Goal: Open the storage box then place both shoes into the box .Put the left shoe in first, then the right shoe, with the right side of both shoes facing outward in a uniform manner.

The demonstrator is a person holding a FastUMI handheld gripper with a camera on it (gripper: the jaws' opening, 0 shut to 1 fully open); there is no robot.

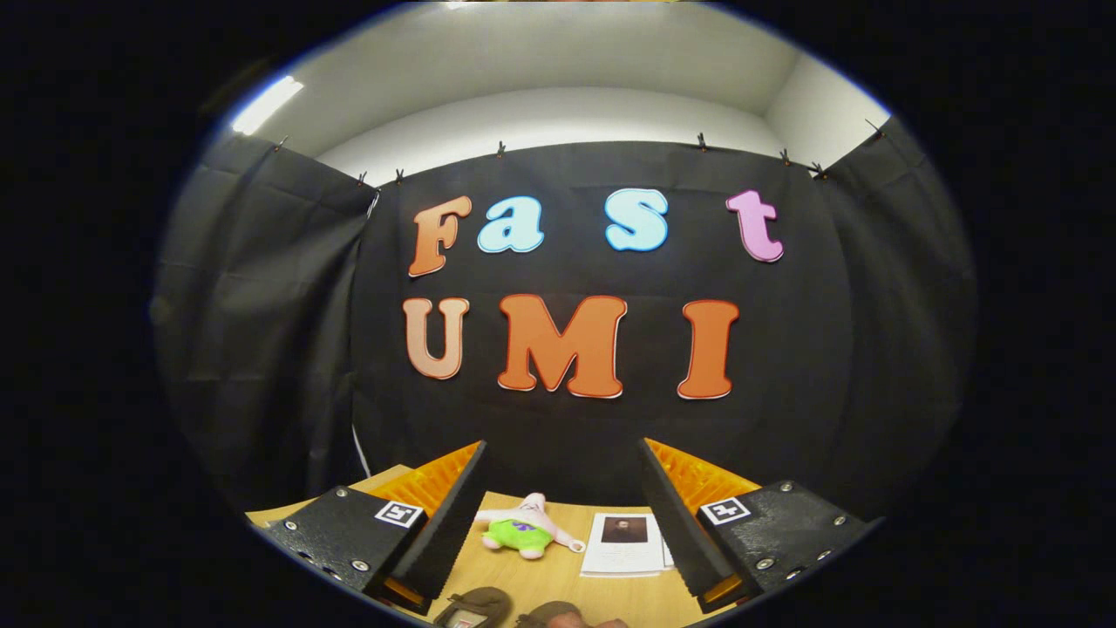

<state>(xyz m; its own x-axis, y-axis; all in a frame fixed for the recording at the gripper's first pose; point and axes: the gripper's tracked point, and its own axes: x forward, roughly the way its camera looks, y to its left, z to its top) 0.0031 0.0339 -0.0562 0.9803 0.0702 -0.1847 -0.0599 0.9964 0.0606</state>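
Wooden tabletop [610, 597] lies below my tongs [562, 523], whose fingers stand wide apart and hold nothing, pointed level at the booth wall. Just near of the plush toy [523, 530] and well under the fingers, the tops of two dark shoes [475, 604] peek up side by side; right of the toy lies a printed card [624, 542]. I judge the task barely begun: I cannot see the storage box, so next I must tip down, find it and open it.
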